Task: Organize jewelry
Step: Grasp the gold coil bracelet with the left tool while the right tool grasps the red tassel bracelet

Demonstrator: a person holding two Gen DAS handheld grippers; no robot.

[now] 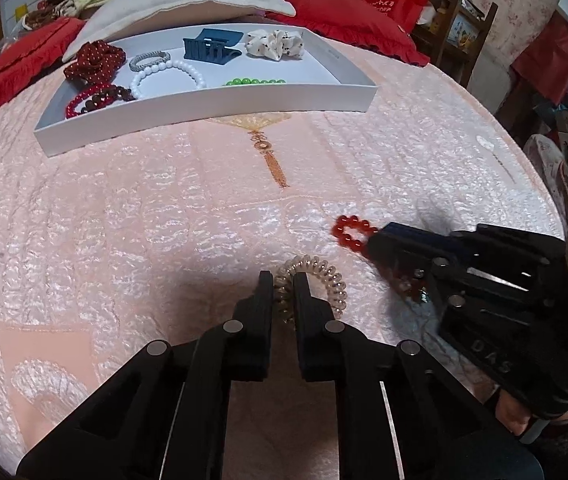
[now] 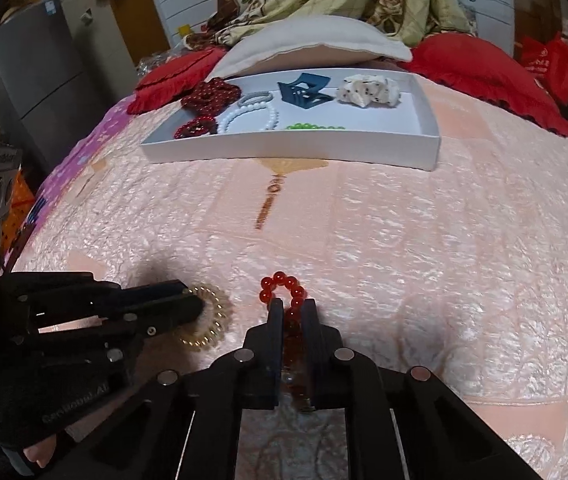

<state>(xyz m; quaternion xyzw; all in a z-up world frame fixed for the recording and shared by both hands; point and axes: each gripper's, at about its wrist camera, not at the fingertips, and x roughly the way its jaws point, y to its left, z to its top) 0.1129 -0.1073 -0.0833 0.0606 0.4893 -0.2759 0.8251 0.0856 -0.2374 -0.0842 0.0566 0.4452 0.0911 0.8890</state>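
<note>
Most of the sorting looks done already: up at twelve o'clock on the bed (image 1: 164,200) sits the white tray (image 1: 204,108), and running across it from nine toward three we have the dark red dotted scrunchie (image 1: 94,58), the red bead bracelets (image 1: 96,100) at its near left corner, a silver band (image 1: 150,60), the white bead bracelet (image 1: 168,76), the blue claw clip (image 1: 210,48), the green beads (image 1: 254,81) tucked behind the front wall, and the spotted cream scrunchie (image 1: 276,42) out toward two o'clock. Two pieces are left on the pink quilt, well short of the tray. The left gripper (image 1: 283,284) has its jaws pinched in on the near side of the clear spiral hair tie (image 1: 324,276), the coil showing between the tips and looping out toward one o'clock. Just to its right, the right gripper (image 2: 293,312) has its jaws clamped on the red-orange bead bracelet (image 2: 284,290), whose free loop pokes out ahead at twelve o'clock. Both pieces appear to lie on the quilt, not yet lifted. By my reckoning, what's left is carrying these last two up to the tray and dropping them in; nothing else loose shows on the bed.
</note>
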